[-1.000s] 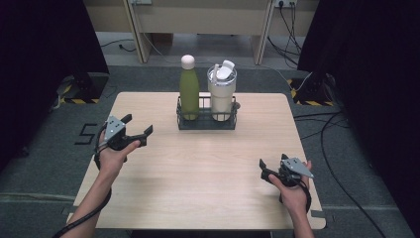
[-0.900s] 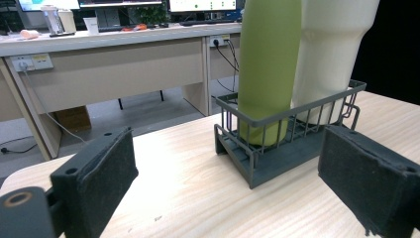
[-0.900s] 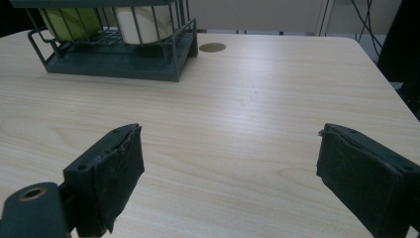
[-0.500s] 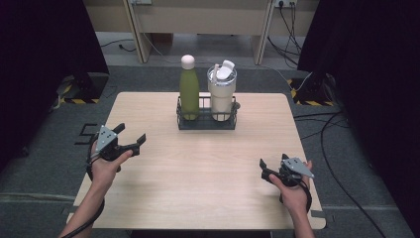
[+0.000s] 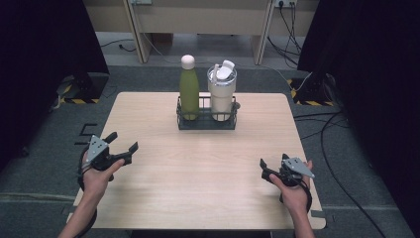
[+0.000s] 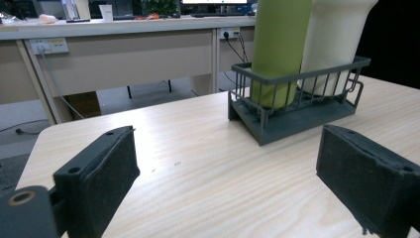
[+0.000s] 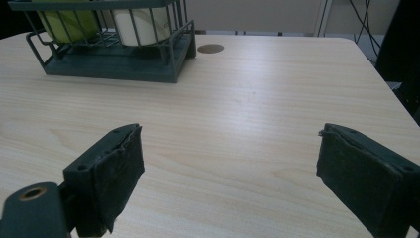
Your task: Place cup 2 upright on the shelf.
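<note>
A dark wire basket (image 5: 205,122) stands at the far middle of the wooden table (image 5: 198,183). It holds a green bottle (image 5: 188,91) with a pale cap on its left and a white lidded tumbler (image 5: 221,96) on its right. My left gripper (image 5: 124,141) hovers low over the table's near-left part, open; its jaws have just been closing a little, with nothing between them. In the left gripper view, the gripper (image 6: 228,173) faces the basket (image 6: 297,116), bottle (image 6: 280,44) and tumbler (image 6: 337,39). My right gripper (image 5: 273,159) is open and empty at the near right. From the right gripper (image 7: 230,173) the basket (image 7: 114,62) lies far off.
A small round brown mark (image 7: 210,48) lies on the table beside the basket. Desks (image 5: 198,20) stand beyond the table's far edge. Cables (image 5: 327,124) run over the grey floor on the right. Dark curtains (image 5: 39,54) flank both sides.
My left hand has moved back toward the near-left edge and sunk closer to the tabletop. The right hand has stayed in place.
</note>
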Demonstrator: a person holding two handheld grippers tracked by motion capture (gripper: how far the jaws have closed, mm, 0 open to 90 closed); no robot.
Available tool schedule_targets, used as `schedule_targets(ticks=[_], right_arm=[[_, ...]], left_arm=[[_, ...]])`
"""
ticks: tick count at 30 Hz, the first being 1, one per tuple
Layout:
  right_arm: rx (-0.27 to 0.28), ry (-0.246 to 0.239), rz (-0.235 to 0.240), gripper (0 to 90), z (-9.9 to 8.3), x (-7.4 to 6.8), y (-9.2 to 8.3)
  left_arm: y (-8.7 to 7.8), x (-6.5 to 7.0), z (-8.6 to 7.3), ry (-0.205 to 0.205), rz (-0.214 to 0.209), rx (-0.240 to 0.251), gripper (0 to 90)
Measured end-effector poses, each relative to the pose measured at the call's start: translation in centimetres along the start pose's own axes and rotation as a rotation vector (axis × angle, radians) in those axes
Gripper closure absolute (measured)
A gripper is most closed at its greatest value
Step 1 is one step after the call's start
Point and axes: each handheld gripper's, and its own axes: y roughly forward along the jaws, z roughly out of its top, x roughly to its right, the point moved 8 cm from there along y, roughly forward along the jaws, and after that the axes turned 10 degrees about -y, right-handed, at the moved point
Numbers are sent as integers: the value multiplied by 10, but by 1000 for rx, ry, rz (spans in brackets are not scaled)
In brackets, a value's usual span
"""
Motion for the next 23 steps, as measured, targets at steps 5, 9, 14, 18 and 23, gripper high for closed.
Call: schedule_targets(ticks=[5, 9, 14, 18, 23], right_arm=[[0, -1, -1, 110, 0, 0, 0], [0, -2, 0, 110, 0, 0, 0], [1, 1, -1, 110, 0, 0, 0], [2, -2, -2, 110, 0, 1, 0], [3, -9, -2, 109, 0, 1, 0]], left_arm=[[-8, -8, -11, -6, 19, -8, 87], [-14, -13, -16, -12, 30, -8, 91], [-22, -19, -21, -28, 44, -2, 99], [-25, -20, -26, -41, 49, 1, 102], [-24, -16, -27, -34, 39, -1, 109]])
